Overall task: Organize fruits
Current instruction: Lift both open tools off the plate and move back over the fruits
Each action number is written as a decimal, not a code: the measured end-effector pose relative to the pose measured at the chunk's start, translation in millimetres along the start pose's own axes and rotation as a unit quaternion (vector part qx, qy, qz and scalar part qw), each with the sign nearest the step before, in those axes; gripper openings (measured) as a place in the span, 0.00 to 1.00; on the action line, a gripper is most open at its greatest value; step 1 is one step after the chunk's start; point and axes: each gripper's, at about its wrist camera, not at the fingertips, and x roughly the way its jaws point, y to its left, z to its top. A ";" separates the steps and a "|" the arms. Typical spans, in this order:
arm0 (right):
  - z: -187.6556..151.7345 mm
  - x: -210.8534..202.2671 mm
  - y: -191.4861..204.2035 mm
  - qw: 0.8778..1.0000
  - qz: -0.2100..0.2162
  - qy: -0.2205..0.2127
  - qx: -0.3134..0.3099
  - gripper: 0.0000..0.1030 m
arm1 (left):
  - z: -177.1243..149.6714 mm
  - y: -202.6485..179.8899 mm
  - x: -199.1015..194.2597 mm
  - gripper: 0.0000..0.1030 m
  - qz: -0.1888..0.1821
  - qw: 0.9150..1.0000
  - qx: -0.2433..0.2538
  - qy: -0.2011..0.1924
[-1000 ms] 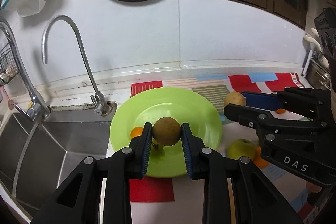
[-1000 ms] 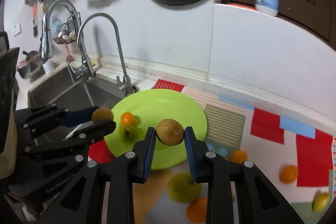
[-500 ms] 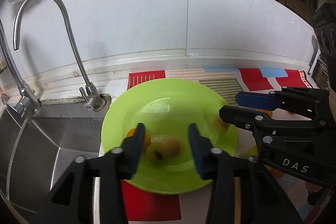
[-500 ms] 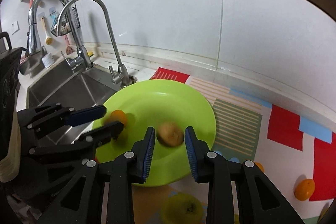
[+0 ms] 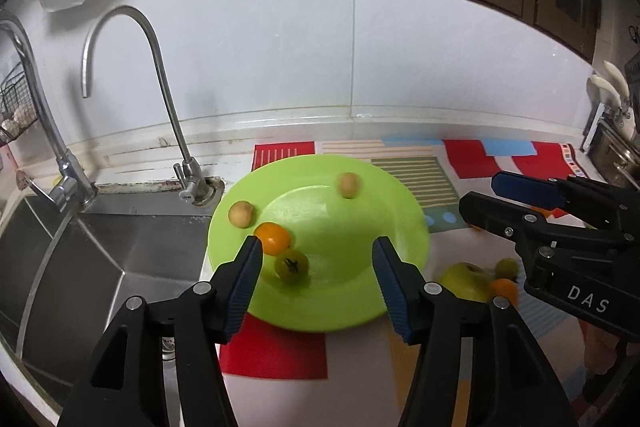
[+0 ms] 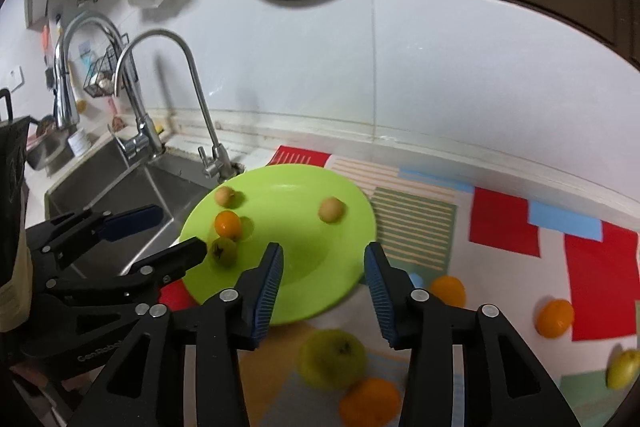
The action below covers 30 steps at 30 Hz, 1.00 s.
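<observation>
We log, L to R: sink [image 5: 80,267] w/ 2 taps; 1 green plate [image 5: 360,307] beside it, holding 4 fruits: 2 tan [image 5: 241,214], 1 orange [image 5: 273,237], 1 yellow-green [image 5: 291,264]. Left gripper [image 5: 318,247] and right gripper [image 6: 324,255] over plate, jaws opening, nothing between. On mat [image 6: 504,231]: 1 green apple [image 6: 333,359], 3 oranges [image 6: 555,318], 1 yellow fruit [image 6: 623,369].

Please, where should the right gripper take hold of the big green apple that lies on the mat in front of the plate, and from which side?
Grip the green apple across its widest middle, coming down from above. It is round, its stem end faces up, and an orange touches its near side, so I would put the pads on its left and right flanks. The right gripper is empty, its jaws opening.
</observation>
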 end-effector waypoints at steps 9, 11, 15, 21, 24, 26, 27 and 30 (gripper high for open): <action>-12.1 -53.1 -3.9 0.999 -0.029 -0.038 0.011 0.53 | -2.3 -19.9 -46.2 0.67 0.001 0.999 0.006 -0.035; -13.8 -65.6 -5.9 0.998 -0.035 -0.047 0.016 0.59 | -2.5 -24.5 -54.0 0.70 0.000 0.999 0.009 -0.042; -18.0 -89.5 -9.6 0.996 -0.058 -0.071 0.017 0.62 | -5.1 -34.9 -71.1 0.76 -0.004 0.998 0.017 -0.061; -26.6 -114.7 -18.5 0.993 -0.078 -0.086 0.022 0.63 | -10.1 -49.5 -89.5 0.83 -0.009 0.996 0.030 -0.082; -32.2 -124.1 -20.8 0.992 -0.085 -0.088 0.018 0.63 | -13.1 -56.0 -93.6 0.84 -0.010 0.996 0.036 -0.085; -36.4 -128.6 -21.5 0.992 -0.089 -0.090 0.014 0.63 | -14.9 -60.6 -95.7 0.85 -0.013 0.995 0.041 -0.087; -38.2 -131.1 -22.6 0.992 -0.091 -0.091 0.013 0.63 | -16.4 -63.0 -96.9 0.85 -0.013 0.995 0.045 -0.089; -44.2 -135.8 -26.7 0.991 -0.094 -0.090 0.013 0.63 | -21.0 -70.3 -98.7 0.86 -0.012 0.994 0.056 -0.091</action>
